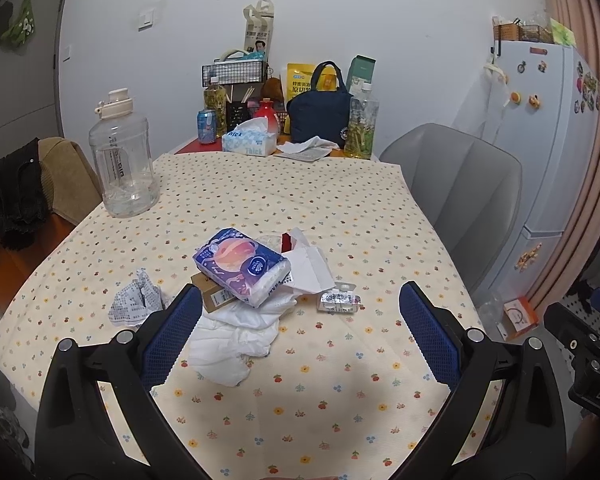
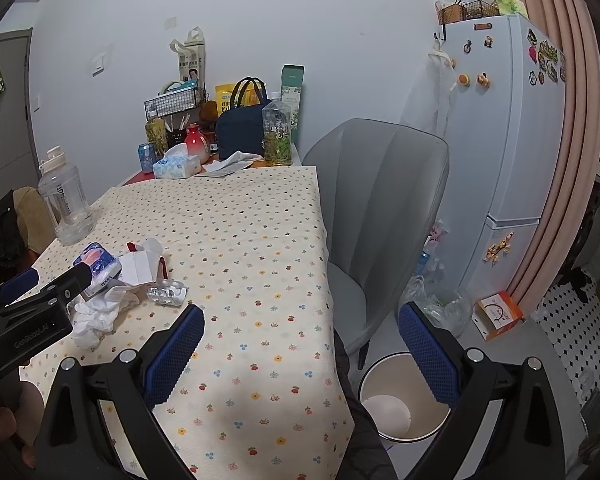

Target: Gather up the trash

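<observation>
You are holding the left gripper (image 1: pixel 300 328) spread wide and empty, hovering low over the litter; nothing appears collected so far. Working left to right across the floral tablecloth (image 1: pixel 340 216), you are facing a crumpled printed receipt (image 1: pixel 136 300), a crumpled white tissue (image 1: pixel 236 340) lying just ahead of the pads, a small cardboard box (image 1: pixel 212 294) under a purple tissue pack (image 1: pixel 242 266), torn white paper (image 1: pixel 310 270), and an empty blister pack (image 1: pixel 339 301). You are keeping the right gripper (image 2: pixel 300 352) likewise released and empty, straddling the table edge, with the white waste bin (image 2: pixel 404 396) waiting on the floor below, apparently empty. Beyond, a clear water jug (image 1: pixel 122 156) is standing at the left, a grey chair (image 2: pixel 380 208) and white fridge (image 2: pixel 512 128) to the right.
</observation>
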{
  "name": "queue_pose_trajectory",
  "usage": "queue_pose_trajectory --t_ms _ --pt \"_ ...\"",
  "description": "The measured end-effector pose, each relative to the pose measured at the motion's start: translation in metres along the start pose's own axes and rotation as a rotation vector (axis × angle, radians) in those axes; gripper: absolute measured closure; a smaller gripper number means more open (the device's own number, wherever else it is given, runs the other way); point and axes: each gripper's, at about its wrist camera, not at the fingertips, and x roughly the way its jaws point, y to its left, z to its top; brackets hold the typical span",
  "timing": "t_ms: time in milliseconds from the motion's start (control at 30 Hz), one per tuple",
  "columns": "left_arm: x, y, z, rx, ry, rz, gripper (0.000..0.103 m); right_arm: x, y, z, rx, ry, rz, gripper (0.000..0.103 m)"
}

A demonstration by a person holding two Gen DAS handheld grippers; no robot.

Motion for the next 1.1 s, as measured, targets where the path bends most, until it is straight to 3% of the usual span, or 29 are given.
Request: queue_pose_trajectory --t_ms 1100 --pt "-0.001 0.0051 0.0002 -0.01 0.004 -0.001 0.006 -0.0018 0.0016 0.0006 -0.004 -0.011 0.0 0.008"
